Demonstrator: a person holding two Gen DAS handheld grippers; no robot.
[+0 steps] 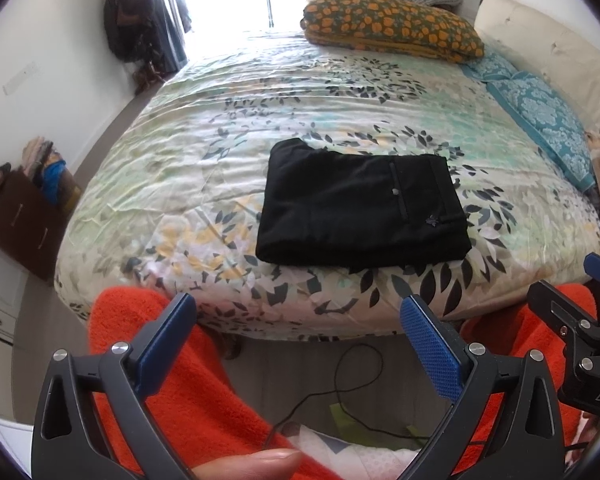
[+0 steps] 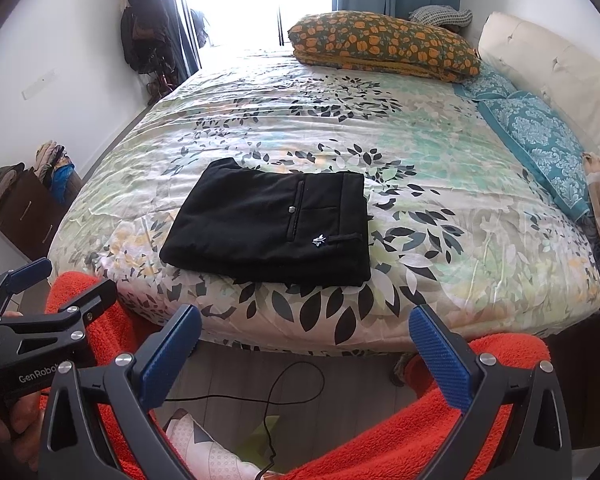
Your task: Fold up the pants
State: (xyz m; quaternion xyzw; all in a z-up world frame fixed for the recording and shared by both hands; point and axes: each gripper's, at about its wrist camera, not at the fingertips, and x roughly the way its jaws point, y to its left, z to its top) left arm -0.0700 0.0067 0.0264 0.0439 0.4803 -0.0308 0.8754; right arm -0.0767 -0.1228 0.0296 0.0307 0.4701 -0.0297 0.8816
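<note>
Pants [image 1: 362, 206] lie as a compact black rectangle, pocket side up, flat on the bed [image 1: 220, 128] near its front edge, so the fold looks finished. Left tongs [image 1: 300, 334] and right tongs [image 2: 308, 346] are both spread and empty, held back off the front edge over the floor. Pants sit well ahead of both, untouched.

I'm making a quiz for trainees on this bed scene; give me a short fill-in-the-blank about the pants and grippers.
1. The black pants lie ____ in a compact rectangle on the floral bedspread.
2. The left gripper and right gripper both stand ____.
3. Neither gripper ____ the pants.
4. At the bed's far end rests an orange-flowered ____.

Missing: folded; open; touches; pillow
</note>
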